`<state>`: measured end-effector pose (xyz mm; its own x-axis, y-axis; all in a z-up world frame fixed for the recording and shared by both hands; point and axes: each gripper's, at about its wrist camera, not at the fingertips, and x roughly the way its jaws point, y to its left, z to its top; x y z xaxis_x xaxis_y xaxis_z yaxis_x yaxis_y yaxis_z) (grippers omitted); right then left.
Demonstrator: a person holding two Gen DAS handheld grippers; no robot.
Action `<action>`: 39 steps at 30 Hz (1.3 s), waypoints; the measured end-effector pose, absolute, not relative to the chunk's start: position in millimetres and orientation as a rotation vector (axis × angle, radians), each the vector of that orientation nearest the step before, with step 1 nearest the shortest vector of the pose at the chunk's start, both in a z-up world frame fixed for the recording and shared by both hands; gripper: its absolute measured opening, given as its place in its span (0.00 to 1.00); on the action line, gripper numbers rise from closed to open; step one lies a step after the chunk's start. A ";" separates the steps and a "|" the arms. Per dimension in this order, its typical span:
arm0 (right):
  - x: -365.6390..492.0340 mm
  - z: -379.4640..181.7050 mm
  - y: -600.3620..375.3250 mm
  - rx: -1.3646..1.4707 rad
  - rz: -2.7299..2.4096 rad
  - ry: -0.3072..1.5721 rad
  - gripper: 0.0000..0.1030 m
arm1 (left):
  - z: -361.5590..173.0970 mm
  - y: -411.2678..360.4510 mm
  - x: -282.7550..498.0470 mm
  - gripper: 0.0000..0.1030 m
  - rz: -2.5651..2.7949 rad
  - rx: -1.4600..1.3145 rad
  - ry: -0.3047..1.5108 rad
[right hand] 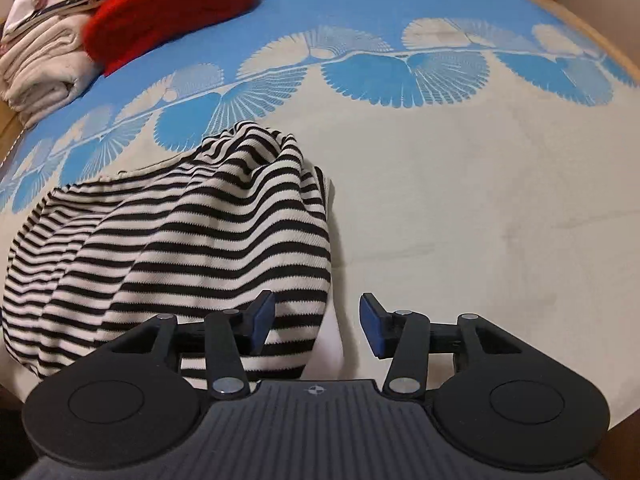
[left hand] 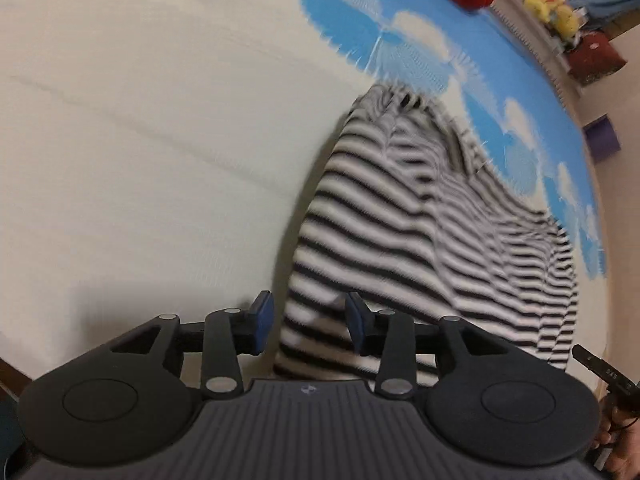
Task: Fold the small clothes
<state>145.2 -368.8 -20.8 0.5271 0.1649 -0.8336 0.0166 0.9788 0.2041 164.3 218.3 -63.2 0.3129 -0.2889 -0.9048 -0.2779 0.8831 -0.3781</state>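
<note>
A black-and-white striped garment (left hand: pixel 420 232) lies bunched and rumpled on a cream bedspread (left hand: pixel 140 160) with a blue fan pattern. In the left wrist view my left gripper (left hand: pixel 309 318) stands open low over the garment's near left corner. Striped cloth shows between the blue pads (left hand: pixel 262 320), which do not press on it. In the right wrist view the striped garment (right hand: pixel 200 232) fills the left half. My right gripper (right hand: pixel 317 322) is open over its near right edge, with the left pad (right hand: pixel 264 316) above stripes and the right pad above bare bedspread (right hand: pixel 480 200).
A red knitted piece (right hand: pixel 172 0) and folded cream clothes (right hand: pixel 40 64) lie at the far left corner of the bed. Yellow soft toys (left hand: pixel 548 8) and a purple box (left hand: pixel 604 140) sit beyond the bed's edge. A hand (left hand: pixel 624 452) shows at bottom right.
</note>
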 end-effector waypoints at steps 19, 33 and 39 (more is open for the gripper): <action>130.2 -26.9 -381.6 0.217 0.085 1.079 0.02 | -63.8 214.1 150.7 0.01 0.065 -0.364 1.306; 124.5 1.5 -352.3 0.065 0.058 0.825 0.49 | -13.5 156.4 164.0 0.23 -0.089 -0.306 1.054; 143.6 -32.4 -315.1 -0.016 0.201 0.999 0.50 | -40.9 110.1 197.7 0.23 -0.098 -0.224 1.135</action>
<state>143.6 -315.1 -32.4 0.5242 0.1610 -0.8363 -0.1755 0.9813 0.0789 197.7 110.1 -40.9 0.4207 -0.1908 -0.8869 -0.0365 0.9733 -0.2267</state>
